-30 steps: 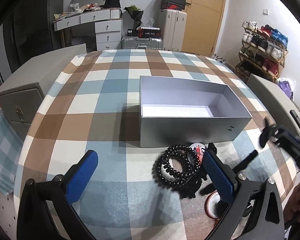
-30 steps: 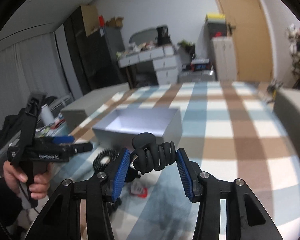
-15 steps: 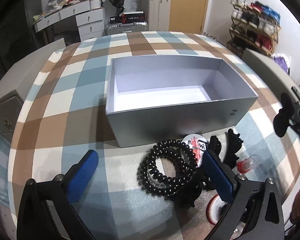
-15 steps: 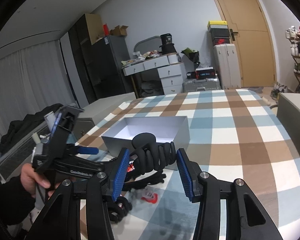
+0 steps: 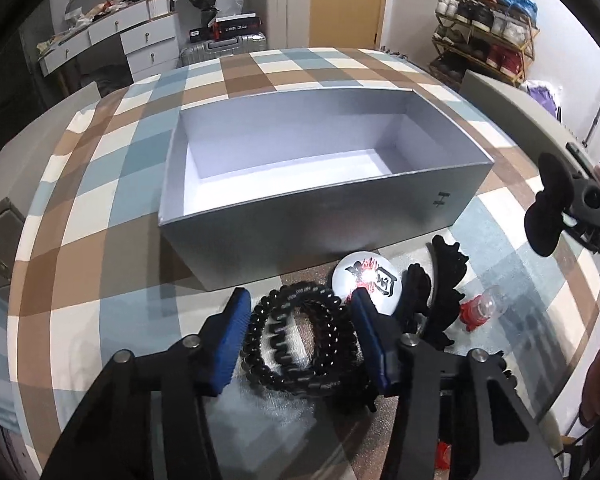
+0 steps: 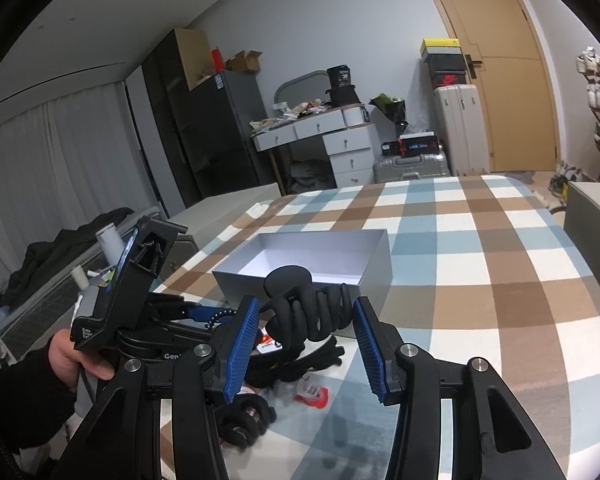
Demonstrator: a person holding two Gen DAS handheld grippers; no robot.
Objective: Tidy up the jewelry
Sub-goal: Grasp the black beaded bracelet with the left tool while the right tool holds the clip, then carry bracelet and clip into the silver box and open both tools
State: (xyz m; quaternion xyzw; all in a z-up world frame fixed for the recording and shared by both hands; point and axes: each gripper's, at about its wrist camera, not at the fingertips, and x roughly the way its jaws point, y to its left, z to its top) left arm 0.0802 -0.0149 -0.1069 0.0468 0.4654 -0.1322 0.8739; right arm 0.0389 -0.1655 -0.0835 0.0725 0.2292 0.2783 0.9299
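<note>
Left hand-held gripper tilted down over the checked desk; blue pads set either side of a pile of black beaded and coiled bracelets, jaws just closed in from wide; left pad right beside the outer beads, right pad against the pile's right rim; firm pinch or bare contact, cannot tell. Straight ahead of this gripper, an open silver box with a white, bare inside, standing on the desk just beyond the bracelets. Just ahead and to the right of the right pad, a round white badge with red and black print; further right, a black claw clip lying on the desk and a small clear capsule with a red base.

Right hand-held gripper partly closed, pinching a black hair claw clip between its blue pads, clip lifted clear of the desk and sticking up between the fingertips; beyond it the same silver box. Below and ahead of the held clip, dark hair pieces and the red-based capsule on the desk; to the left, the other gripper's body held in a hand with a dark sleeve.
</note>
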